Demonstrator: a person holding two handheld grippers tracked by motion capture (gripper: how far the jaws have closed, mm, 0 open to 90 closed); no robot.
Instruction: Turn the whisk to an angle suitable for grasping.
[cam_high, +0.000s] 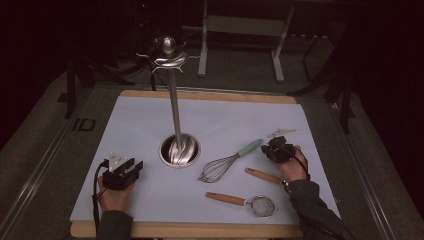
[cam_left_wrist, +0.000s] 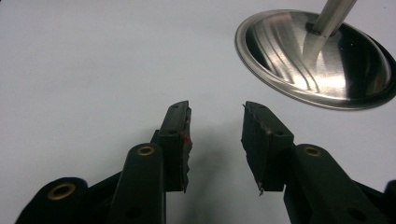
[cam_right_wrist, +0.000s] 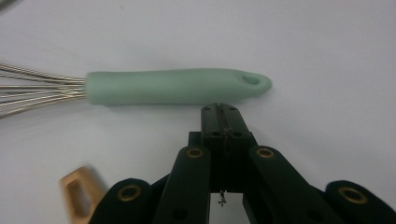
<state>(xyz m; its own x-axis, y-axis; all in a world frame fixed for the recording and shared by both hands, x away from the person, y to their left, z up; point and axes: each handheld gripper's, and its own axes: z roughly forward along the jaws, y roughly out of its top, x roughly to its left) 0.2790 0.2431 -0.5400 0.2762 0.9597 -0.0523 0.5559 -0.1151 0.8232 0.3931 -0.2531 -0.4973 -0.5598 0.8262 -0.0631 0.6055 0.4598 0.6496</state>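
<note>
A wire whisk (cam_high: 227, 163) with a pale green handle (cam_right_wrist: 177, 86) lies on the white mat, handle toward the right. My right gripper (cam_right_wrist: 220, 108) sits just short of that handle, its two jaws pressed together with nothing between them; in the high view my right gripper (cam_high: 274, 148) is beside the handle's end. My left gripper (cam_high: 131, 167) rests at the mat's left with its jaws apart and nothing between them, and in its own view my left gripper (cam_left_wrist: 215, 116) faces the round steel base (cam_left_wrist: 317, 60) of a tall utensil stand (cam_high: 174, 110).
A small strainer (cam_high: 252, 202) with a wooden handle lies near the mat's front edge. Another wooden handle (cam_high: 264, 176) lies by my right wrist, and its end (cam_right_wrist: 79, 193) appears low in the right gripper view. A pale item (cam_high: 281, 133) lies beyond the right gripper.
</note>
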